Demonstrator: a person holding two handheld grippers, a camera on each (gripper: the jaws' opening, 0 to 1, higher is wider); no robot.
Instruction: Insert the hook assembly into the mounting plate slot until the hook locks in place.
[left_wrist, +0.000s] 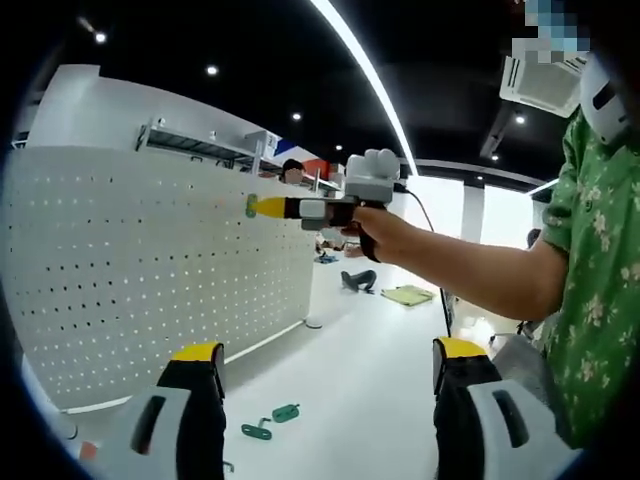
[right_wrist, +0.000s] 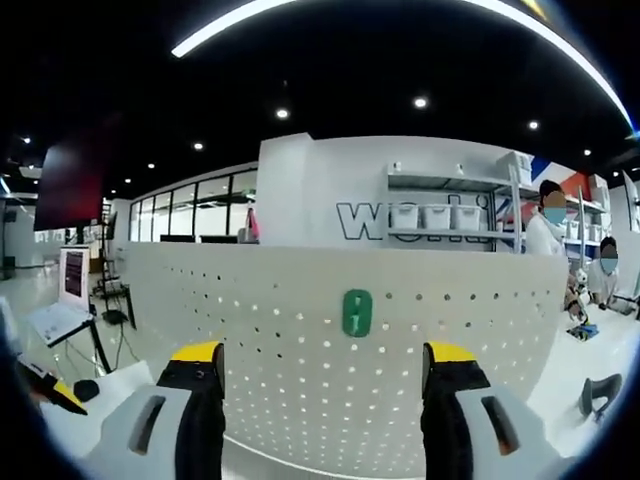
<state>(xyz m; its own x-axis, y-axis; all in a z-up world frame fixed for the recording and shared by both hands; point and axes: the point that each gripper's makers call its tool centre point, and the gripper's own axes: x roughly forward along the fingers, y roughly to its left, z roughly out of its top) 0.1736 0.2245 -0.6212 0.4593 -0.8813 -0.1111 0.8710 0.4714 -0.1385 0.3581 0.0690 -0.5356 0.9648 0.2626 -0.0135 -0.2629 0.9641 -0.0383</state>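
Green hook (right_wrist: 357, 312) sits on the pegboard (right_wrist: 300, 340) near its top edge, your right gripper (right_wrist: 320, 385) wide open and empty just off it; nudging could unseat it.

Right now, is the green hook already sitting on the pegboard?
Yes. In the right gripper view the green hook sits flat on the white pegboard.

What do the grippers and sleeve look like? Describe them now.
Left gripper and right gripper: black jaws with yellow tips on pale grey bodies with dark slots. A black cable trails from the right one. The sleeve is green, flower-printed.
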